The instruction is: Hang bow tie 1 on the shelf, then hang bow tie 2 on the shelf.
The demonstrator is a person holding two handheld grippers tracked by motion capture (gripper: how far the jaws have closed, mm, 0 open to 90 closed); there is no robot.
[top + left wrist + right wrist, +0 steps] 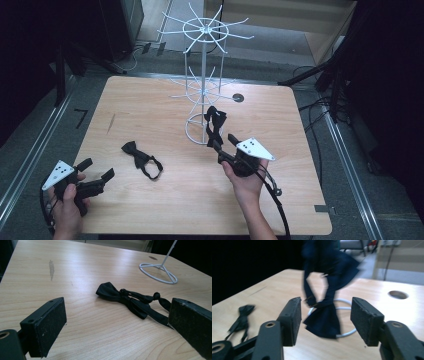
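White wire rack [205, 75] stands on the tabletop [150, 100], far side of centre. One bow tie [141, 159] lies flat, near-left of the rack base. Second bow tie [215, 122] hangs at the rack's lower right, blurred in the right gripper view, so probably hooked on a prong. Right gripper [223, 141] just near of the rack base, jaws released around the hanging tie. Left gripper [96, 169] well near-left of the rack, jaws wide, holding nothing.
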